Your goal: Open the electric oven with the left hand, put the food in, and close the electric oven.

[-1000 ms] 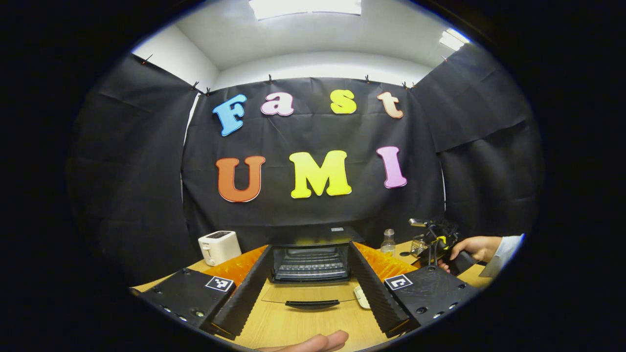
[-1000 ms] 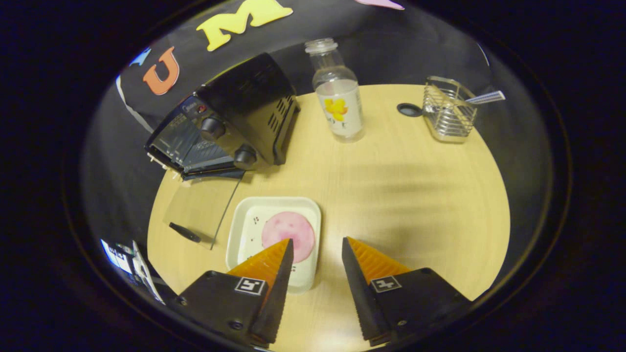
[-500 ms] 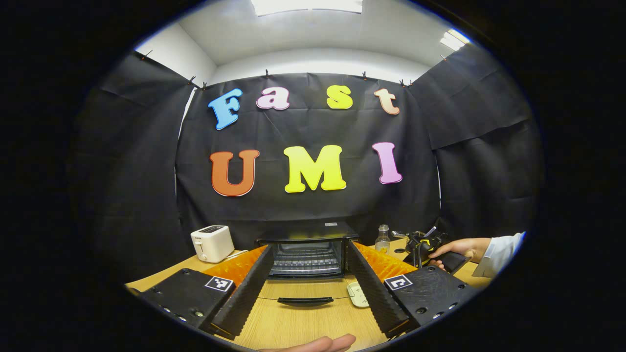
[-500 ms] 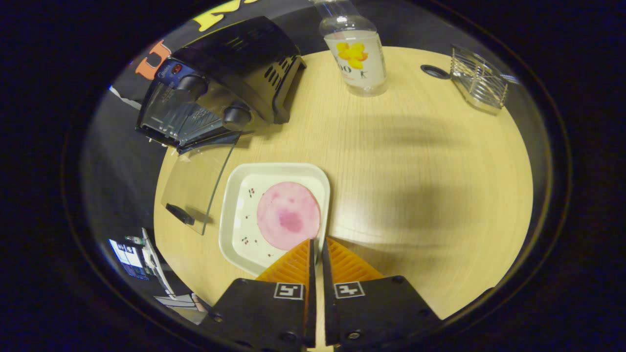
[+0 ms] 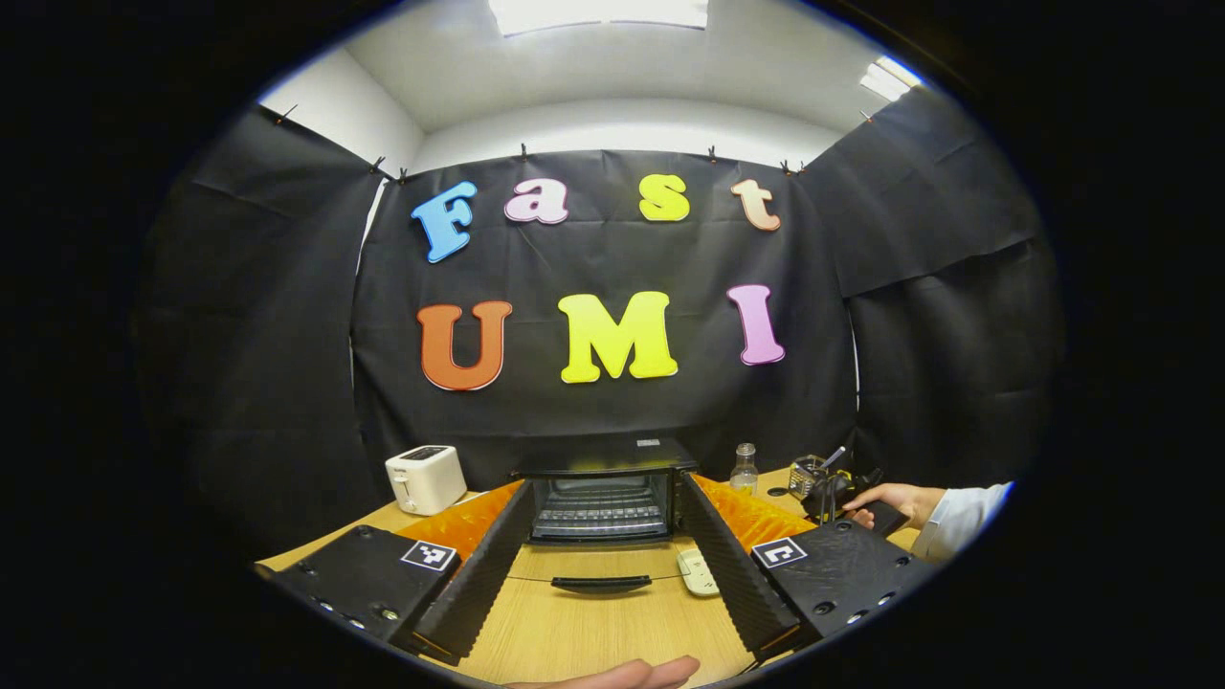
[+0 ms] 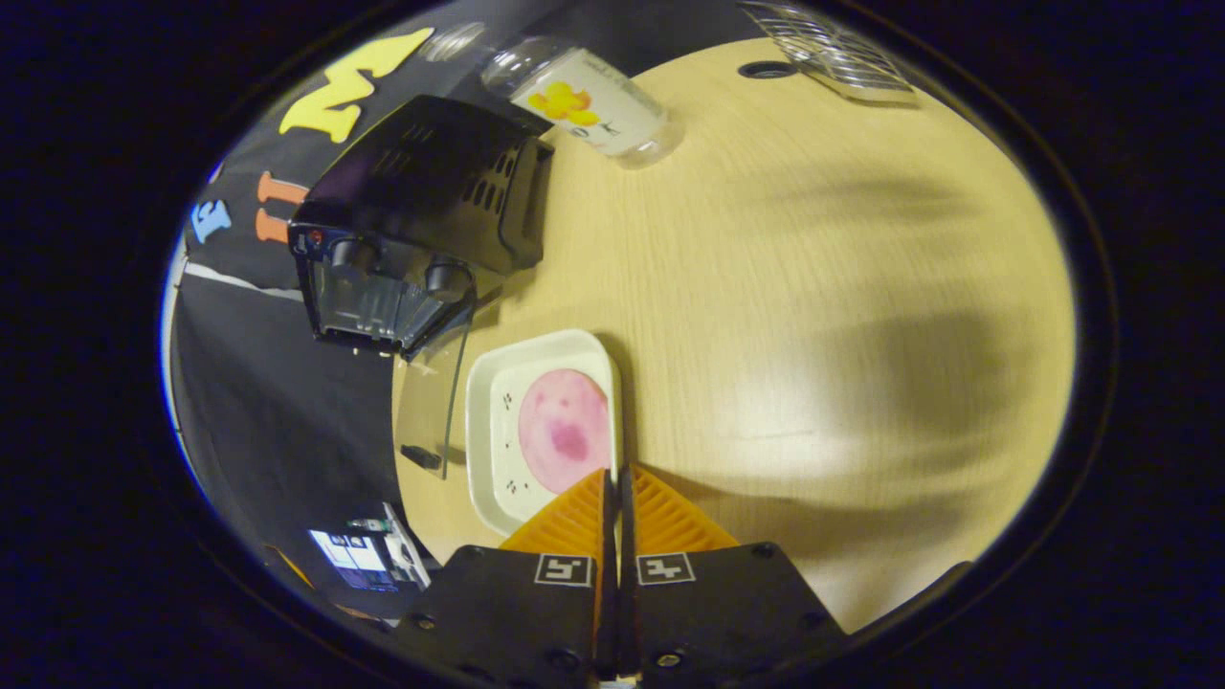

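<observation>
The black electric oven [image 5: 603,498] stands straight ahead of my left gripper [image 5: 603,481]. Its glass door [image 5: 598,574] lies flat, wide open. The left gripper is open with nothing between its fingers. In the right gripper view the oven [image 6: 412,220] is at the upper left and its door [image 6: 435,392] lies beside a white square plate [image 6: 502,421]. A round pink food slice [image 6: 565,431] lies on the plate. My right gripper [image 6: 612,476] is shut on the plate's near rim. From the left gripper view, the plate [image 5: 697,572] shows right of the door.
A white toaster [image 5: 425,478] stands left of the oven. A clear bottle [image 6: 593,96] and a wire rack [image 6: 823,57] sit behind and to the right. The wooden table [image 6: 813,287] spreads bare to the right. A hand [image 5: 885,498] holds the right gripper.
The right gripper went from open above the plate to shut on its rim. Since then its view has rolled and drawn back from the oven. The left gripper has barely shifted.
</observation>
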Motion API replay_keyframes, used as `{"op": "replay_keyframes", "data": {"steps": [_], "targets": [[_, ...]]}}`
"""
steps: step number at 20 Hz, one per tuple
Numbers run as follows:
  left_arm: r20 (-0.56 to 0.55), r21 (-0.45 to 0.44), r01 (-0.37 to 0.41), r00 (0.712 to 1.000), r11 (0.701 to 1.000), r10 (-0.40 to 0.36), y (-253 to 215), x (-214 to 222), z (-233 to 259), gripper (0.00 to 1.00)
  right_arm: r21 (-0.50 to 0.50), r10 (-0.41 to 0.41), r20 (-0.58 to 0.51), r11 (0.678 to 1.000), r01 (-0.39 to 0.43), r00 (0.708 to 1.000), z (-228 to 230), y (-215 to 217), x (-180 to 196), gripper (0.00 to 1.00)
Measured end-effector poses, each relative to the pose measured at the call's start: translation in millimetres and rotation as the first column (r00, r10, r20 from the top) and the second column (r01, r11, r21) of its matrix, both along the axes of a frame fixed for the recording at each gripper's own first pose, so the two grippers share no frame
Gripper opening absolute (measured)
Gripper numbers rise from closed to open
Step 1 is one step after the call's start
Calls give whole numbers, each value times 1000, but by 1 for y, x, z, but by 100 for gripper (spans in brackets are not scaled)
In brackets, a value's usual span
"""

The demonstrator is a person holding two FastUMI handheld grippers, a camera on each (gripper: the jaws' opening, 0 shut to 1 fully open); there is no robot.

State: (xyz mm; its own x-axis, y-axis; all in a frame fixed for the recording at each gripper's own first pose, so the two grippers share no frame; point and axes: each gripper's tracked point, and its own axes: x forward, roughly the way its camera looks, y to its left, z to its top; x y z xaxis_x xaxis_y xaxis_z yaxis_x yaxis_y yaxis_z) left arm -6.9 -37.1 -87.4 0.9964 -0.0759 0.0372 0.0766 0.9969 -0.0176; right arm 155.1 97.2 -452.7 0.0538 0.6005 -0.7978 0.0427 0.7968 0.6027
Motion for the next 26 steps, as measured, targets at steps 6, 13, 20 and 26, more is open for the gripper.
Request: {"op": "replay_keyframes", "data": {"steps": [6, 13, 20, 26], "targets": [[34, -3, -9, 999, 1000, 9, 15, -26, 17, 96, -14, -44, 29, 999, 44, 999, 9, 8, -7, 3], [29, 26, 2, 1000, 1000, -3, 17, -35, 14, 96, -10, -53, 120, 998, 54, 991, 56, -9, -6, 3], [-15, -7, -4, 1000, 1000, 4, 35, -35, -2, 96, -2, -21, 189, 1000, 22, 982, 100, 13, -14, 3], [-27, -9, -34, 999, 999, 34, 55, -34, -16, 96, 71, -35, 183, 997, 23, 982, 125, 62, -24, 3]]}}
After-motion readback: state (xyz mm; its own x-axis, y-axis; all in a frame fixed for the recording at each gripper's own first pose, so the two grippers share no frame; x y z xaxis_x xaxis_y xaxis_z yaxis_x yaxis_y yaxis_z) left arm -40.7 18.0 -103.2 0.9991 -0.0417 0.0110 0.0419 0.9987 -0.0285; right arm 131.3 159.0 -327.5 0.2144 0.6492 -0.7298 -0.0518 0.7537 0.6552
